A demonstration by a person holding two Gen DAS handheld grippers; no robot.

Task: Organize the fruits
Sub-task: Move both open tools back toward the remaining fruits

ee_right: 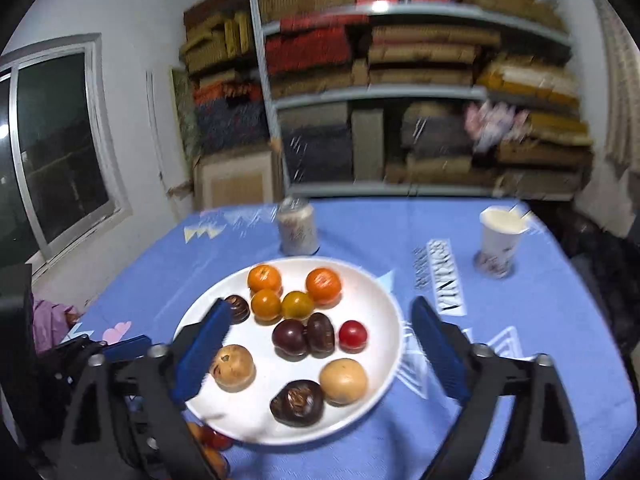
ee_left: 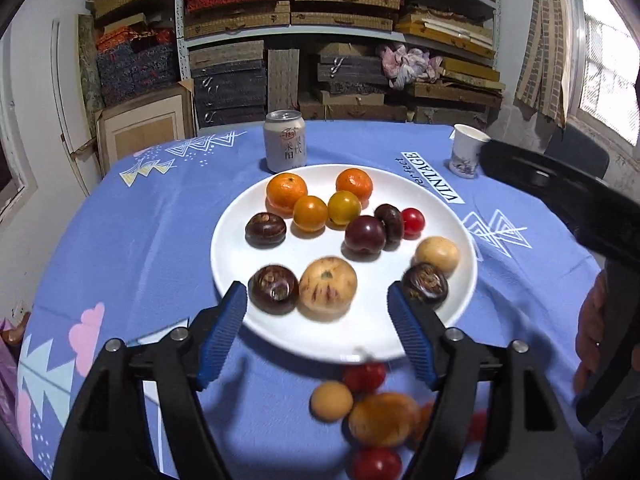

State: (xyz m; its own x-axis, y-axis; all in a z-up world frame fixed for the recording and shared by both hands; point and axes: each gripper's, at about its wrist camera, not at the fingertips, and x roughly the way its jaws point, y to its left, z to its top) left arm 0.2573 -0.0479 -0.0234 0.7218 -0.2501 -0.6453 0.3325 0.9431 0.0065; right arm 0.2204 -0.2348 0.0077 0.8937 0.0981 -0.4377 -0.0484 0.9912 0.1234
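Observation:
A white plate (ee_left: 360,340) on the blue tablecloth holds two tangerines (ee_left: 286,192), orange and yellow tomatoes (ee_left: 310,213), a red tomato (ee_left: 413,220), dark plums and water chestnuts (ee_left: 273,289), and pale brown fruits (ee_left: 328,288). My left gripper (ee_left: 316,290) is open at the plate's near rim, with one chestnut and one pale fruit between its blue fingertips, untouched. Loose red tomatoes (ee_left: 364,376) and tan and orange fruits (ee_left: 332,400) lie on the cloth in front of the plate. My right gripper (ee_right: 320,306) stands wide open above the plate (ee_right: 384,360), holding nothing.
A drink can (ee_left: 285,142) stands behind the plate and a paper cup (ee_left: 466,152) at the back right. Shelves stacked with boxes (ee_left: 340,20) fill the wall beyond the table. A person's hand (ee_left: 592,320) holds the right gripper's black body at the right.

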